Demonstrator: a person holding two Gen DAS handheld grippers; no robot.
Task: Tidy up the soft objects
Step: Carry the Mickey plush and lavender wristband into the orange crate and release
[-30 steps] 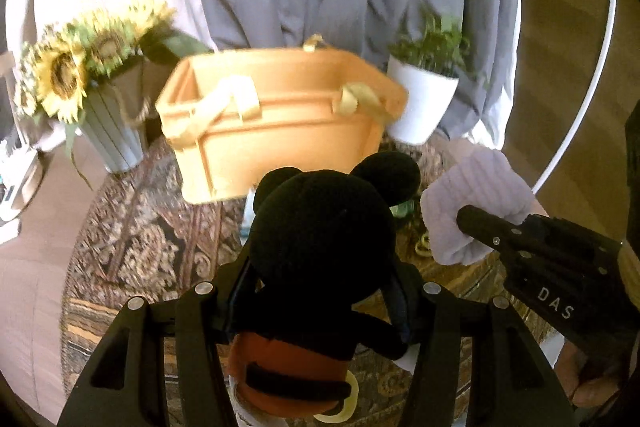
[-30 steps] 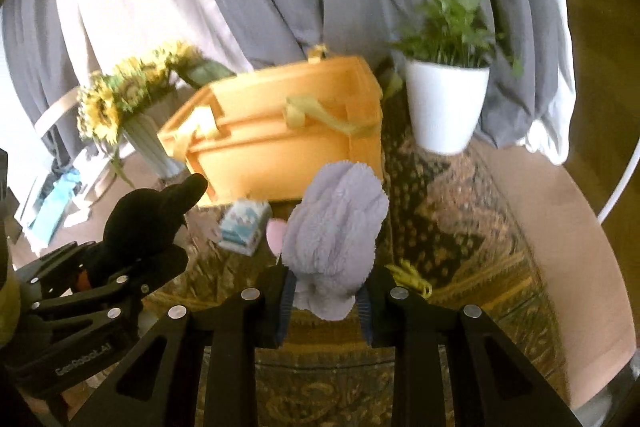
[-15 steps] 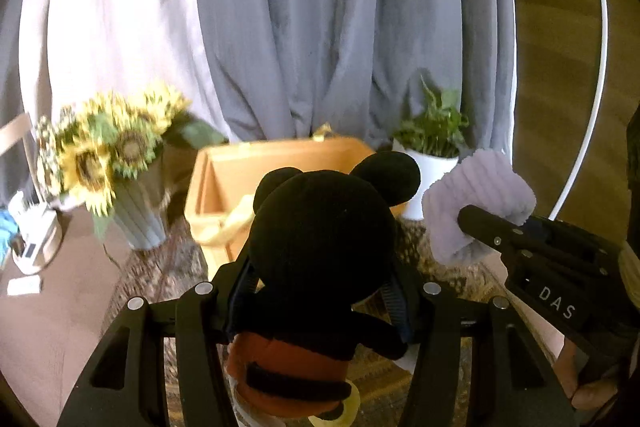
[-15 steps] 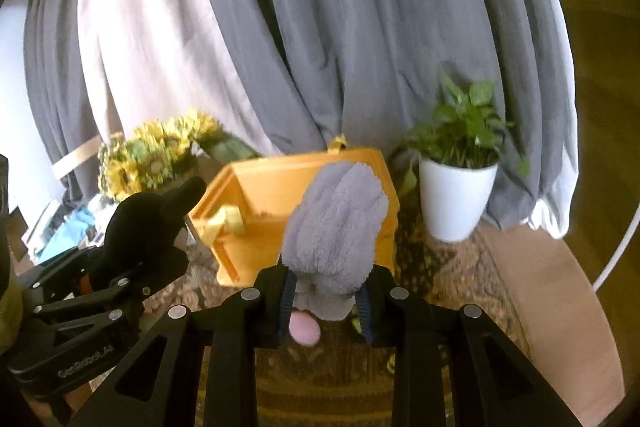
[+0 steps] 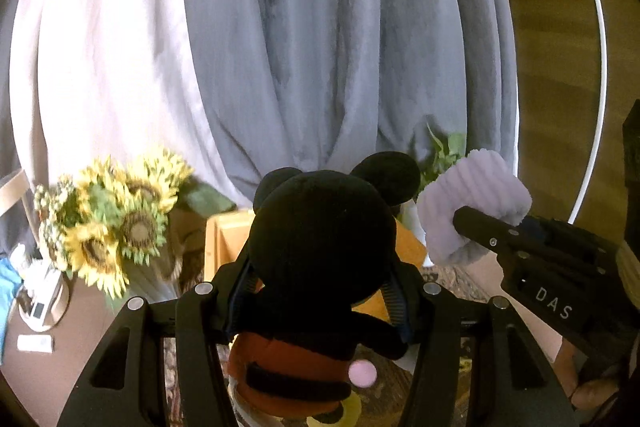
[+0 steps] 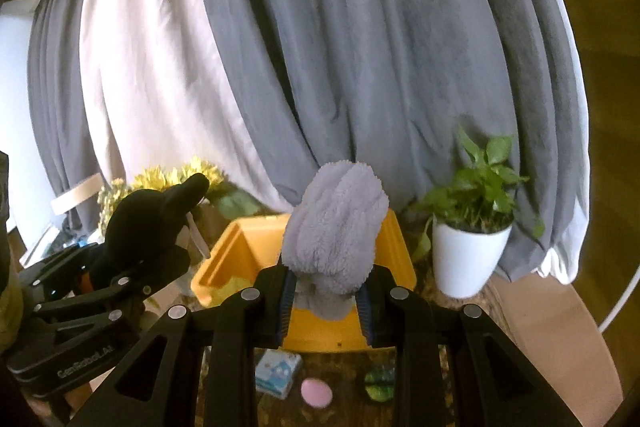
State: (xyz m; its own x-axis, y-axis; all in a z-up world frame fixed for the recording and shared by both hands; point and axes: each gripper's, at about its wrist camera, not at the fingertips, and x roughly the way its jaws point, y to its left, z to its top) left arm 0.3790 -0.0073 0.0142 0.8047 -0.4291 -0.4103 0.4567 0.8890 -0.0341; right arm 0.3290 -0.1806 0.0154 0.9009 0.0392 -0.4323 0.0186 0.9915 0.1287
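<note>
My left gripper (image 5: 320,291) is shut on a black mouse plush (image 5: 320,247) with red shorts, held high in the air. It also shows at the left of the right wrist view (image 6: 148,223). My right gripper (image 6: 326,291) is shut on a lilac fluffy cloth (image 6: 334,227), also seen in the left wrist view (image 5: 472,207). An orange basket (image 6: 396,255) stands on the table below and beyond both grippers, mostly hidden behind the held things.
A sunflower vase (image 5: 116,227) stands left of the basket and a white potted plant (image 6: 468,255) right of it. On the patterned rug lie a small blue-white pack (image 6: 278,373), a pink disc (image 6: 316,393) and a green item (image 6: 378,387). Grey and white curtains hang behind.
Both grippers have risen with their loads; the basket, vase and plant have dropped lower in both views and more curtain shows.
</note>
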